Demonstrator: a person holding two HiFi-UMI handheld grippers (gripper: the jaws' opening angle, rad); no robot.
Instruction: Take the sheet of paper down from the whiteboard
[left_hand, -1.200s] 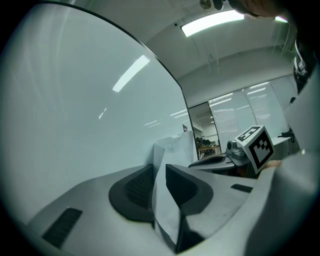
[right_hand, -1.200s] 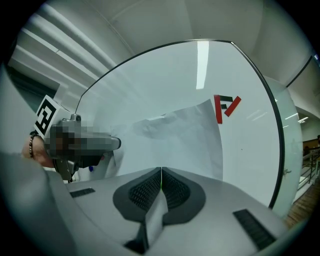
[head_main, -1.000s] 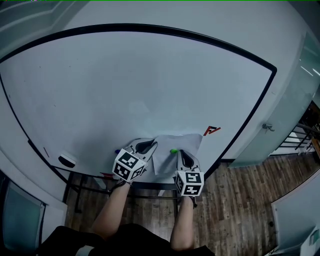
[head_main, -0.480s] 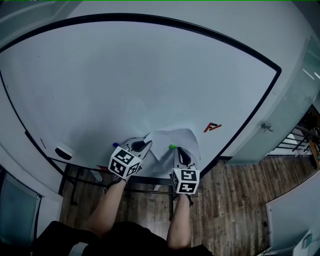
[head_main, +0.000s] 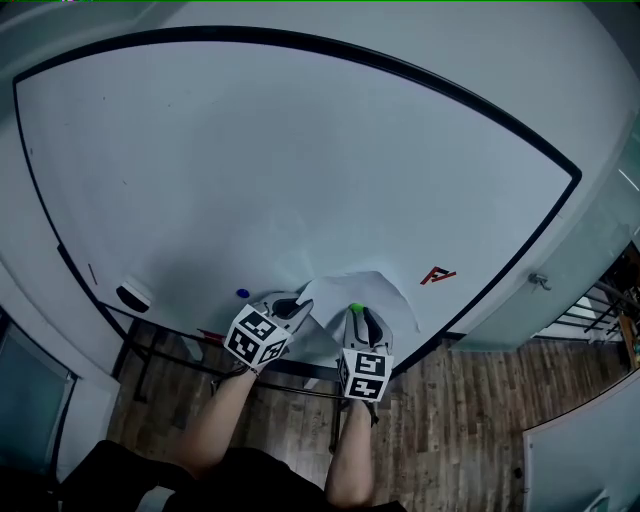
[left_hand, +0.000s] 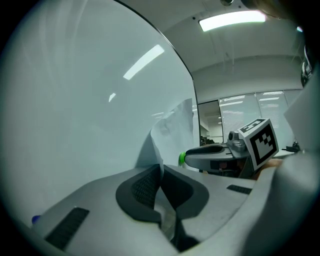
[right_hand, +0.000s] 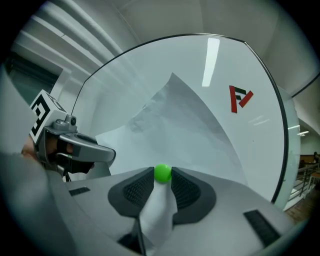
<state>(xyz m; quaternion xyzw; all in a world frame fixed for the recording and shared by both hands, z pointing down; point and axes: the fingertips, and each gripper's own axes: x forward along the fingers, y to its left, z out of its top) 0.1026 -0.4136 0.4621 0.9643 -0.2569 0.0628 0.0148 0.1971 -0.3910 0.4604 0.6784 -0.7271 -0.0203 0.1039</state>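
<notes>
The white sheet of paper sits low on the large black-framed whiteboard, to the right of the board's middle and just left of a small red logo mark. Its left edge has come away from the board and bows outward. The left tongs are clamped together on that loose left edge, and the sheet runs up out of the pads in a thin, curling fold. The right tongs have just been opening and now stand apart, with the small round green magnet in the gap at their tips. That magnet lies on the paper and seems to be the last thing pinning it. Whether the pads touch the magnet cannot be told. A small blue magnet sits on bare board left of the left tongs, apart from the sheet. A dark board eraser rests farther left, near the frame. The sheet looks very light, limp and easy to crease or tear, so it will probably flop once freed and needs no strength. A shallow pinch on a free edge, such as the left tongs have, should be enough to hold it. The magnet is smooth, round and likely slippery, so it is best gripped squarely across its middle and pulled straight off the board, because dragging the paper from under it could rip the sheet.
</notes>
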